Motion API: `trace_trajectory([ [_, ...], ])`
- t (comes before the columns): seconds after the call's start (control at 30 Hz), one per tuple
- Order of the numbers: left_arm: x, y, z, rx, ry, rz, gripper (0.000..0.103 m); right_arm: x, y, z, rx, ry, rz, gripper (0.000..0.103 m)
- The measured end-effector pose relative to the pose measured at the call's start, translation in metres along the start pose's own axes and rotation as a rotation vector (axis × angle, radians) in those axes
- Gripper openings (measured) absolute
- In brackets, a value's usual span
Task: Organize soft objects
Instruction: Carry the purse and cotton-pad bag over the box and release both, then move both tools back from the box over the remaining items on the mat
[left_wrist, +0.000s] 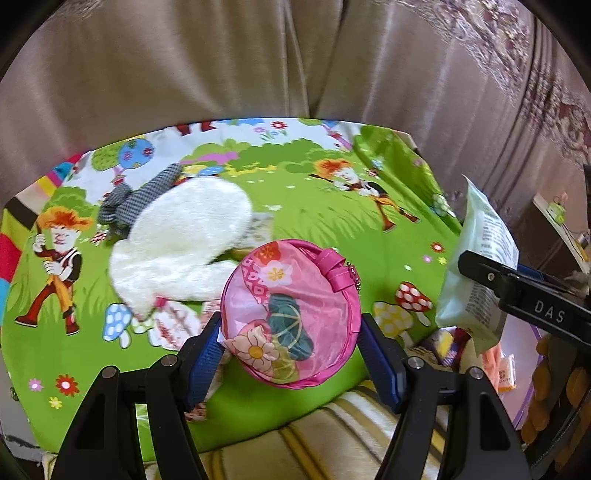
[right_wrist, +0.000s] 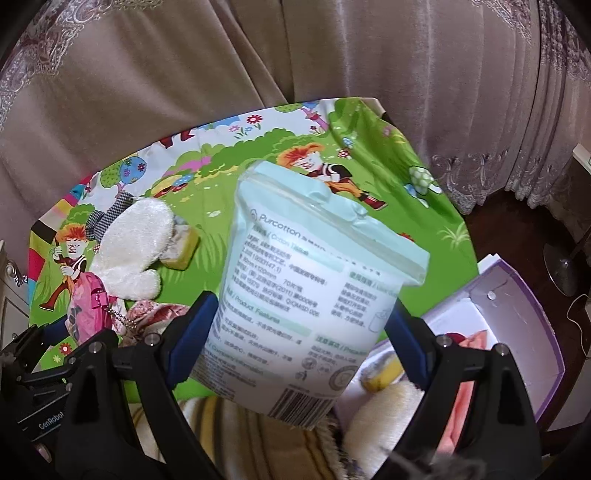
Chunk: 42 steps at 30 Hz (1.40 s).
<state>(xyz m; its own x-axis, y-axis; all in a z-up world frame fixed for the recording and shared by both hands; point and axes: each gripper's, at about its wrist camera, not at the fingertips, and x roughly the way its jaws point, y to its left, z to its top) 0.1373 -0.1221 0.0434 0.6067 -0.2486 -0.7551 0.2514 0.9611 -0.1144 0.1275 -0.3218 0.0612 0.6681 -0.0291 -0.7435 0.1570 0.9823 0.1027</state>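
Note:
My left gripper (left_wrist: 291, 332) is shut on a round pink floral pouch (left_wrist: 291, 314) and holds it above the cartoon-print mat (left_wrist: 314, 206). My right gripper (right_wrist: 299, 332) is shut on a pale green tissue pack (right_wrist: 306, 280), held up over the mat's right side; the pack also shows in the left wrist view (left_wrist: 476, 266). A white fluffy plush (left_wrist: 181, 243) lies on the mat, with a checked cloth (left_wrist: 133, 199) behind it. A patterned red-and-white cloth (left_wrist: 173, 325) lies below the plush. The pouch also shows in the right wrist view (right_wrist: 85, 306).
A purple-edged open box (right_wrist: 517, 332) with soft items inside stands at the right, off the mat. Brown curtains (left_wrist: 221, 66) hang behind. A striped blanket (left_wrist: 332, 435) lies under the mat's near edge. A yellow sponge-like piece (right_wrist: 184, 247) lies beside the plush.

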Motion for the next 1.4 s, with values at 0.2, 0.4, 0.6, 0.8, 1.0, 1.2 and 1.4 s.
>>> trace_trajectory([
  [0.2,0.003,-0.031,-0.003,0.049,0.017,-0.031,0.071,-0.007,-0.026,-0.005,0.023,0.000,-0.019,0.090],
  [0.4,0.004,-0.067,-0.006,0.112,0.029,-0.069,0.071,-0.013,-0.059,-0.014,0.046,0.004,-0.058,0.090],
  [0.6,0.007,-0.101,-0.009,0.169,0.046,-0.120,0.071,-0.021,-0.093,-0.025,0.058,0.004,-0.123,0.090],
  [0.8,0.011,-0.133,-0.013,0.220,0.061,-0.162,0.071,-0.029,-0.124,-0.032,0.074,0.007,-0.187,0.090],
  [1.0,0.015,-0.162,-0.013,0.248,0.080,-0.224,0.071,-0.039,-0.151,-0.035,0.092,-0.005,-0.246,0.090],
  [1.2,0.018,-0.193,-0.015,0.288,0.095,-0.298,0.071,-0.053,-0.174,-0.034,0.114,-0.039,-0.301,0.090],
  [1.4,0.023,-0.207,-0.020,0.319,0.129,-0.353,0.079,-0.049,-0.188,-0.039,0.156,-0.012,-0.304,0.090],
])
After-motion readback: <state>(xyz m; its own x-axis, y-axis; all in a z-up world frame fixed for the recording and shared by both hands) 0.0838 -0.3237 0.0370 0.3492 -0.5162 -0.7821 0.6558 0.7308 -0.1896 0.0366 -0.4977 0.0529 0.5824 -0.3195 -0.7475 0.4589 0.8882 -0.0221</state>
